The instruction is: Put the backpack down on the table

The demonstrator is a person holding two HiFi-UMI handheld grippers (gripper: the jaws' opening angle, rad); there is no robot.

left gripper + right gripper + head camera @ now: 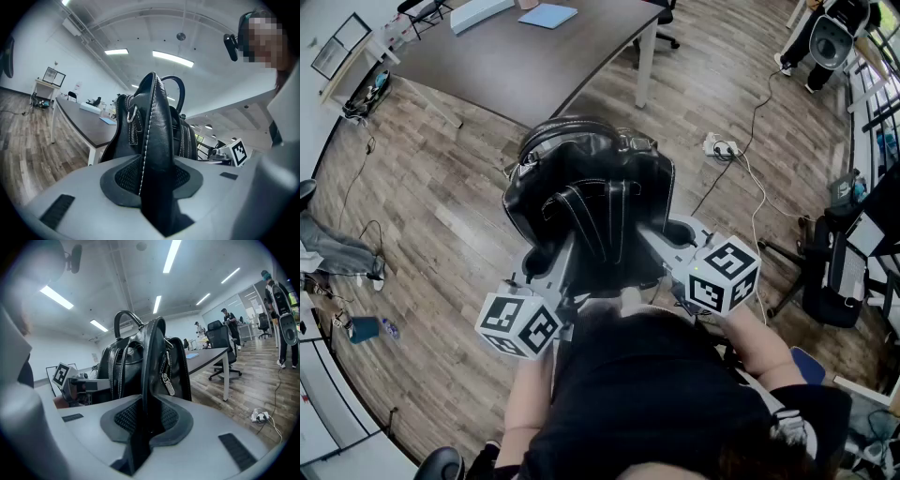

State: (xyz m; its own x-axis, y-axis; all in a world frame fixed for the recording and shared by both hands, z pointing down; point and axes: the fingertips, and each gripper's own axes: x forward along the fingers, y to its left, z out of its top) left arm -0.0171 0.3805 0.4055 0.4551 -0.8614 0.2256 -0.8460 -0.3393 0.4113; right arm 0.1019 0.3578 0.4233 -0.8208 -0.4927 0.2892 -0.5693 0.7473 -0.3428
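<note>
Backpack (591, 202) of black leather up in the air over the wooden floor (441, 216), short of the bench (516, 66) and not yet set down. Carried two-handed, probably to keep a soft, bulky bag level and steady. Clamped by the left gripper (152, 187) on a white-stitched strap or edge at one side, and by the right gripper (143, 425) on a matching dark fold at the other. Jaws of both narrow, pressed onto the leather. Kept close in front of the body, top handle (126, 317) uppermost in both gripper views, likely so as to land base-first. Well apart from the blue sheet (548, 15) at the far end of the bench. No brand, label or readable writing on the bag. Only black-and-white square markers on each gripper's cube (724, 274).
</note>
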